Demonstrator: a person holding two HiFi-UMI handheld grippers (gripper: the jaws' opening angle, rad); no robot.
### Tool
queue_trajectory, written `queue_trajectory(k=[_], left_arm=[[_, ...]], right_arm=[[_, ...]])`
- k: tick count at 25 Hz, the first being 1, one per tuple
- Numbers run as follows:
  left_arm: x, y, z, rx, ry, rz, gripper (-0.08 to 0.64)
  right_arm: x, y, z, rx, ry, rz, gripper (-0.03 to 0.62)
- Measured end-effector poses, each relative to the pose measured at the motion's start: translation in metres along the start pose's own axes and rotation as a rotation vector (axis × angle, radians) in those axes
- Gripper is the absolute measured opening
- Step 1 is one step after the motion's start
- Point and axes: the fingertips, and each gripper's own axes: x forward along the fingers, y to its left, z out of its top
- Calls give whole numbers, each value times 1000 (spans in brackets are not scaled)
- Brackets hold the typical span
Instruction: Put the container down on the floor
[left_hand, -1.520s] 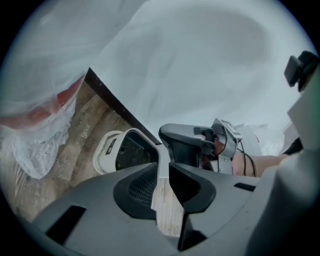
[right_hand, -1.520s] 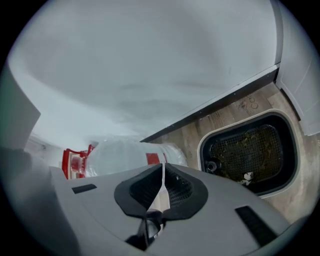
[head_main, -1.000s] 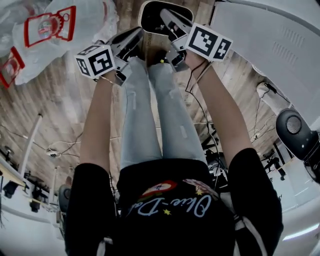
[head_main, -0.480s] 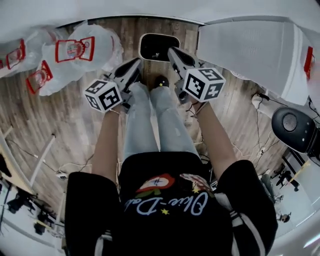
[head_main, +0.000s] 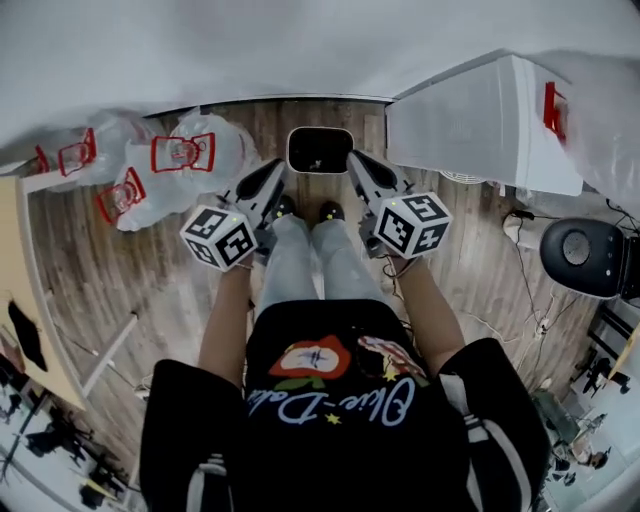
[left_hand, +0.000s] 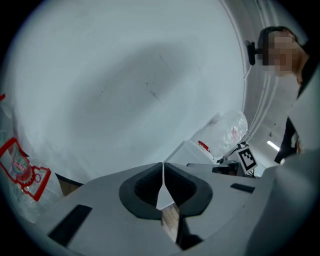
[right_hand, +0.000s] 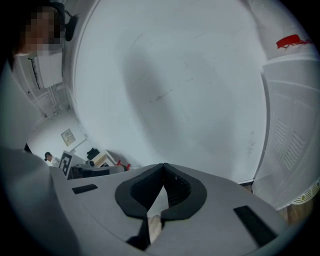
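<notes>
– Two big surfaces first: what are they?
– White wall (head_main: 300, 50) across the top, and wooden floor (head_main: 100, 260) under everything else in the head view.
– Next down in size?
– White cabinet (head_main: 470, 125) on the right against the wall, then a heap of clear plastic bags (head_main: 185, 155) with red print on the left.
– And the container?
– Dark container (head_main: 320, 150), rounded at the corners, lies flat on the floor between the bags and the cabinet, just ahead of the person's shoes and close to the wall. Neither gripper touches it, so I'd judge the set-down finished.
– How would it handle if it had to be lifted?
– Looks like a stiff, shallow tub, probably light and a bit slick. I'd pinch the rim on each of its short ends, one gripper a side, and keep it level; something small seems to sit inside, too small to name.
– The grippers?
– Left gripper (head_main: 275, 170) and right gripper (head_main: 356, 160) are raised clear above it, tips angled toward it.
– Jaws?
– Pressed together on both, nothing between the pads; each gripper view looks at bare wall
</notes>
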Motion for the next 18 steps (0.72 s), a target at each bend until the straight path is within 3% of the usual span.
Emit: queue_trajectory(k=[5,11,18], left_arm=[[-6,-39,28,113,-9,2,11],[0,-80,64,318,4,5,11],[-5,-124,100,426,-46,-30,11]], right_arm=[[-21,15,39,-45,-56,15,-2],[-45,34,82,-103,-120,29,0],[-66,48,110,-107,-182,36,0]])
